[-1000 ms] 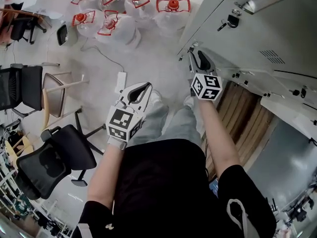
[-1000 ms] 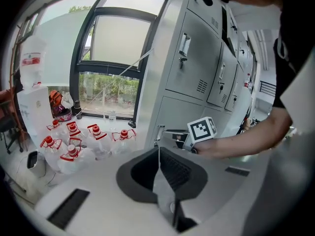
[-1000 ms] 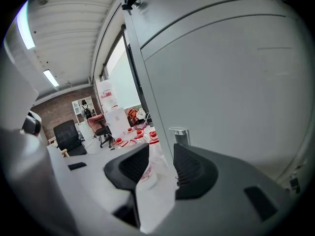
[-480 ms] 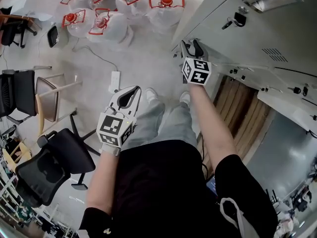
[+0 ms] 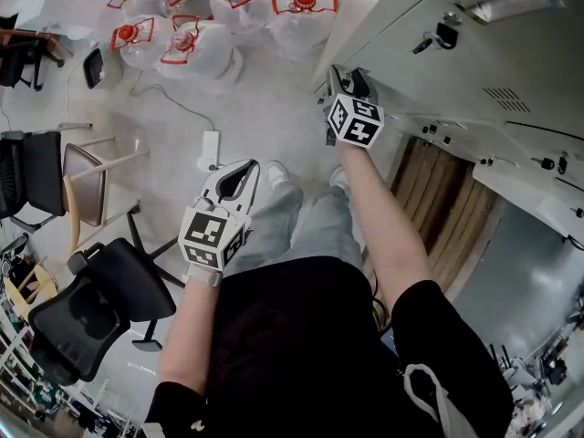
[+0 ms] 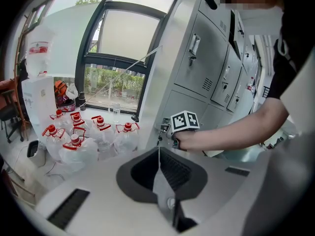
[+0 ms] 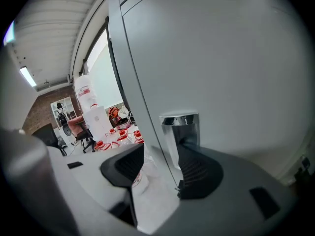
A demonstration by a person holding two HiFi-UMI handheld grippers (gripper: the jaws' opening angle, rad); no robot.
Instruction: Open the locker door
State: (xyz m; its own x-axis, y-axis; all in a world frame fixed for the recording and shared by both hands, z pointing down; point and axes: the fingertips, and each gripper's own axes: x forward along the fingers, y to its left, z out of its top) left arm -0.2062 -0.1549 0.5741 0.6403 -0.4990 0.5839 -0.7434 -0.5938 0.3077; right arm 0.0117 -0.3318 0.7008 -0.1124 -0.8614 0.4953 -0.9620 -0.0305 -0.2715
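Reaching to the locker door (image 7: 221, 58), I hold my right gripper (image 7: 160, 168) with its jaws spread wide. The door's free edge runs between them and the chrome handle (image 7: 179, 127) sits just beside the right-hand jaw; neither pad presses on it. The door stands upright, long axis vertical, at the end of the grey locker bank (image 5: 474, 71). My left gripper (image 6: 158, 150) hangs low, jaws pressed together on nothing. Below is pale floor (image 5: 274, 117). Water jugs (image 5: 219, 16) cluster near the lockers' corner, and office chairs (image 5: 100, 299) stand well apart on my left, with open floor between.
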